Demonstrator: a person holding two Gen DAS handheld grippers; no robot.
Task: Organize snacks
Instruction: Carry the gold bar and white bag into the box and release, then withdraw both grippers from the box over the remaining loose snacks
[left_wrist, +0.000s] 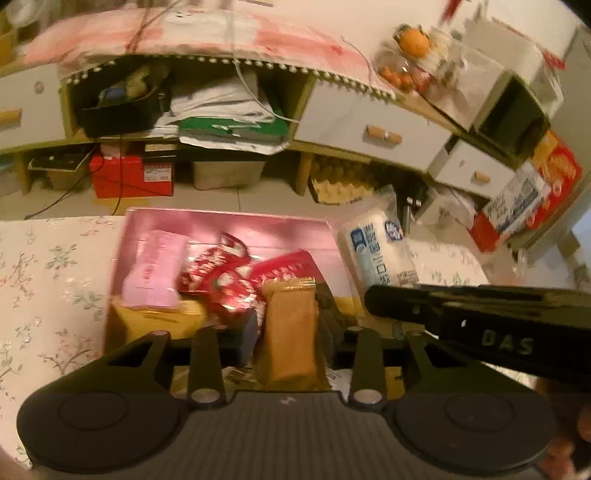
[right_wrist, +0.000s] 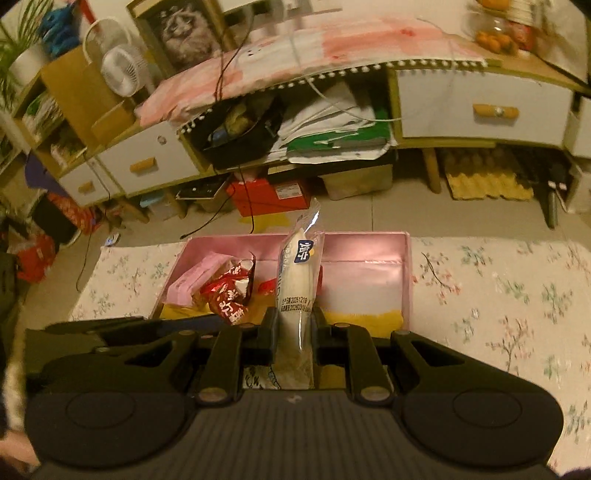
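Observation:
A pink box stands on the floral cloth and holds a pink packet, red snack packets and yellow items. My left gripper is shut on a tan snack packet, held over the box's near side. My right gripper is shut on a white packaged bread stick, held upright over the middle of the pink box. The right gripper's body and its white packet also show at the right of the left wrist view.
A floral cloth covers the surface around the box. Behind it stands a low cabinet with white drawers, a cluttered open shelf, a red box and egg trays on the tiled floor.

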